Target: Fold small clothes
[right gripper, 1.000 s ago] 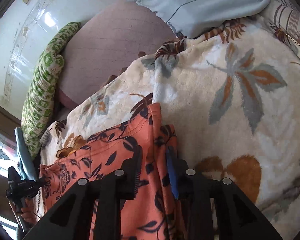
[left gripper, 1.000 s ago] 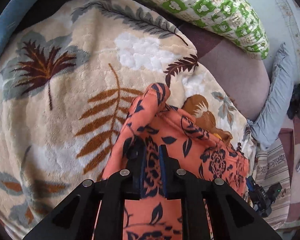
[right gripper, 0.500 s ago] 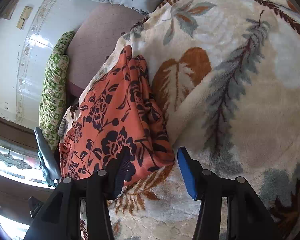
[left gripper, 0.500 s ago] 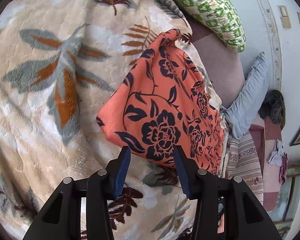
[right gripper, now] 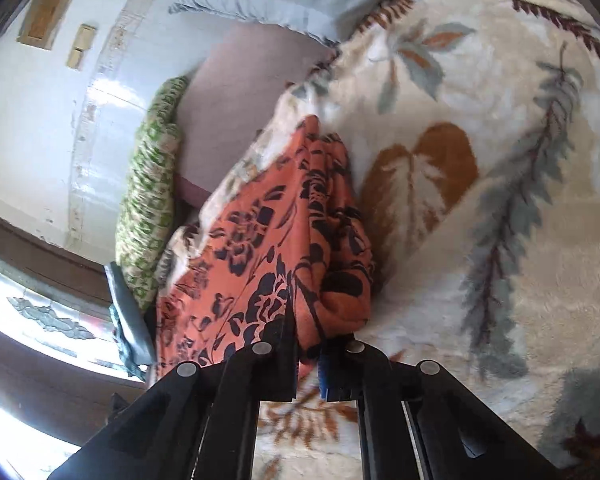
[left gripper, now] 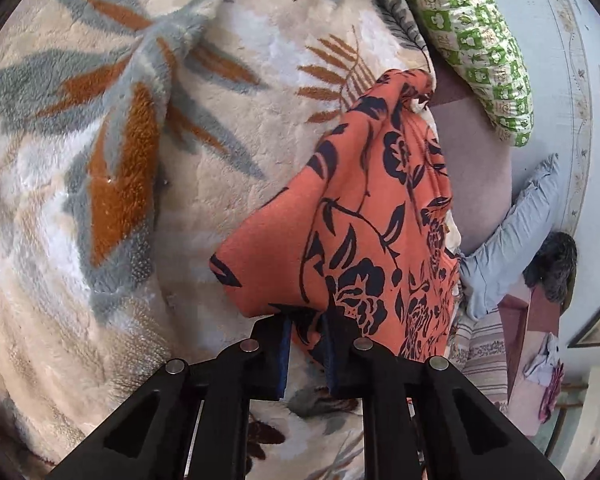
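Soft leafy blanket covers the bed, and the orange flowered cloth lies on it near the far edge. It looks thin, light and floppy – best held by its near corners. Both grippers point slanting down. The left gripper has just closed its jaws on one corner – the right gripper has just pinched the other.

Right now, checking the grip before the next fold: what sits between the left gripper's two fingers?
In the left wrist view, the near edge of the orange floral garment sits between the left gripper's closed fingers, over the fleece blanket.
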Available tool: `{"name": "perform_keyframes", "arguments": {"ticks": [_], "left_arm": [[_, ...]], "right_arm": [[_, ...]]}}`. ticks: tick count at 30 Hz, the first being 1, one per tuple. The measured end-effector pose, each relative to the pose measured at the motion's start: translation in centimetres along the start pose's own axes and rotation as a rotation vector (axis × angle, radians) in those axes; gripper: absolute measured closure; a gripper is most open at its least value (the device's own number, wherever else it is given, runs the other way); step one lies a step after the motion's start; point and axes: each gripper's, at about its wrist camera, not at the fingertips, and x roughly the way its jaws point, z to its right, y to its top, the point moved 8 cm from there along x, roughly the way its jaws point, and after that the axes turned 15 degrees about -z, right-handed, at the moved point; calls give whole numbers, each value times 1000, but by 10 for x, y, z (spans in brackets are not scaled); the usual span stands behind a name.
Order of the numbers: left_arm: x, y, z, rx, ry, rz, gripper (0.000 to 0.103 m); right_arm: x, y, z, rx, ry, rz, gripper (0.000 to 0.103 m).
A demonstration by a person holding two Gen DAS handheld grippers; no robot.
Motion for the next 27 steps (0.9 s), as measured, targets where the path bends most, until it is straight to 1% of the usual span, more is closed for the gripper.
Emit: {"name": "perform_keyframes", "arguments": {"ticks": [1,3,4,5,6,7,8,9,10,11,13,15,16,17,20,23,25,26,27], "left_arm": [[3,-2,-1,-1,-14,-2,90],[0,-5,-2,9,-12,-13,90],[-1,-6,2,25,-7,-21,90],[-1,-6,9,53,-1,-31,90],[-6,-10,16,98,9,-38,90],[-13,-14,26,159,21,-36,90],[-23,-19,37,233,25,-20,90],[-34,-23,49,304,33,10,89],[-44,-24,60,361,59,52,82],[-54,-22,67,399,103,101,77],[-67,-11,78,447,206,200,45],[-69,6,79,449,313,269,43],[-65,12,78,448,342,284,43],[-59,16,78,442,360,288,43],[-42,24,74,439,354,264,44],[-28,31,78,460,398,269,44],[-27,35,80,463,399,272,44],[-26,38,80,464,388,268,44],[-25,48,78,464,378,261,43]], "right_arm": [[9,-4,11,12,-27,-14,97],[11,-7,15,25,-7,-6,97],[8,-6,12,26,-12,-5,95],[3,-6,9,25,-33,-6,85],[-5,-6,7,25,-72,7,80],[-15,-4,3,24,-89,34,79],[-27,-3,-3,19,-89,69,78],[-38,-1,-11,9,-97,107,75],[-48,2,-19,-17,-117,140,74],[-52,7,-36,-66,-130,157,72],[-47,16,-77,-174,-127,132,71],[-27,20,-130,-293,-105,77,65],[-13,21,-157,-359,-88,37,62],[6,20,-183,-424,-81,-13,54],[66,13,-255,-608,-105,-116,51],[129,5,-309,-722,-128,-197,51],[170,2,-331,-782,-172,-237,51],[188,1,-338,-801,-204,-247,51],[204,0,-340,-822,-224,-263,51]]}}
